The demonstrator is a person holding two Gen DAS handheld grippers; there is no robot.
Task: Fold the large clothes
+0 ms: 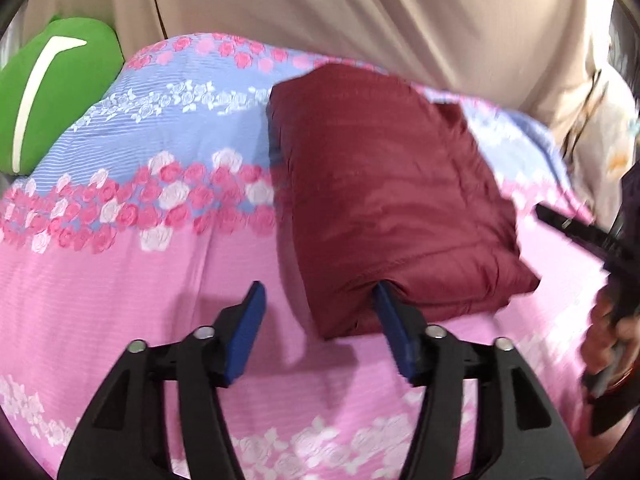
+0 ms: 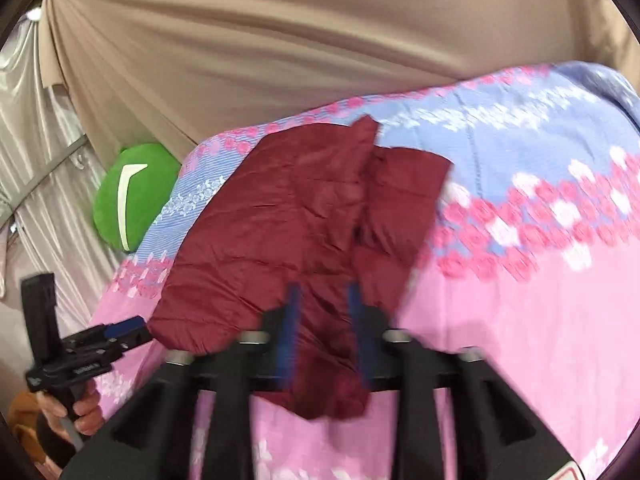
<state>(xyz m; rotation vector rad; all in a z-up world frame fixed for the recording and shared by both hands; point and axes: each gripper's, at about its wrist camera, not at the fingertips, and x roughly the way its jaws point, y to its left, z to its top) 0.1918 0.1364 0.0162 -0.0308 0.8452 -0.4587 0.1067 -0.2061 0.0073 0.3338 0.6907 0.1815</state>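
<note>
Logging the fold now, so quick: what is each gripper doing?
Left gripper: open, one finger touching the maroon jacket.
Right gripper: jaws apart, jacket fabric between them; grip cannot be told.

Open floral bedspread point(image 1: 120, 300) is left free beside the folded maroon jacket point(image 1: 392, 200); the far side is blocked by a green cushion point(image 1: 52, 92) and beige curtain point(image 1: 360, 8).

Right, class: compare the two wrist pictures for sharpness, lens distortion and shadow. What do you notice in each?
Left wrist view: fairly sharp; the fisheye bows the bedspread and darkens the corners; the left gripper throws a soft shadow onto the pink cloth. Right wrist view: motion-smeared, worst on the right gripper and the maroon jacket, with the same curved, dark-cornered rim.
</note>
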